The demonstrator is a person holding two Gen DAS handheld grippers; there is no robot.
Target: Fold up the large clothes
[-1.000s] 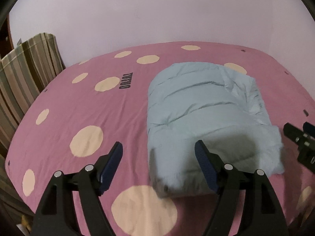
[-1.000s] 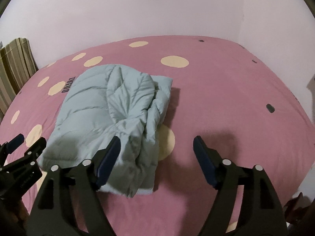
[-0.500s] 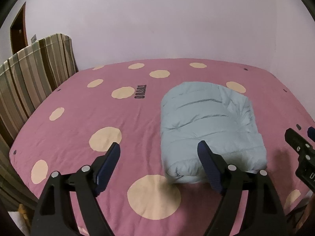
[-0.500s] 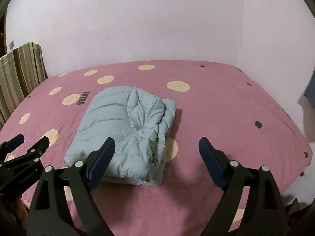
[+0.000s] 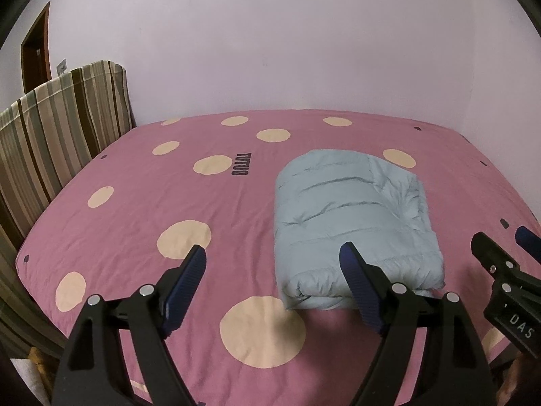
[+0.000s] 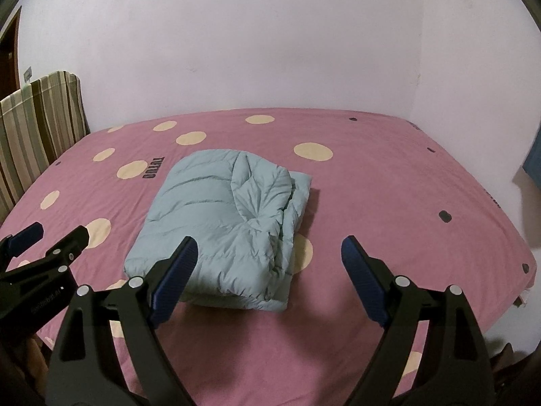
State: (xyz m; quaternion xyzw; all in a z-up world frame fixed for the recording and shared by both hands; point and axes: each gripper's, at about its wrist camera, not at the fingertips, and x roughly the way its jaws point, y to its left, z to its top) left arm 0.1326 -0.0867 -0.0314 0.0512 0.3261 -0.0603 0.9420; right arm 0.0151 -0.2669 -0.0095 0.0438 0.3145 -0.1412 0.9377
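Left gripper [image 5: 272,282]: jaws spread wide, nothing between them.
Right gripper [image 6: 268,272]: also spread and empty.
Jacket [image 6: 223,223]: pale blue, puffy, folded into a thick bundle on the pink spotted bed [image 6: 389,186], just ahead of both grippers, touching neither.
Handling: likely light, soft, springy, with a slick shell; layers may slide or puff open.
Hold: pinch the rolled near edge through all layers, not one loose flap.

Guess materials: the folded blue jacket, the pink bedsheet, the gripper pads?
Jacket: looks like thin synthetic shell over puffy filling; stitched quilt lines, faint sheen, soft bulges.
Bedsheet: likely matte woven cotton; fine wrinkles, printed cream dots.
Pads: apparently blue rubber or soft plastic; ribbed face.
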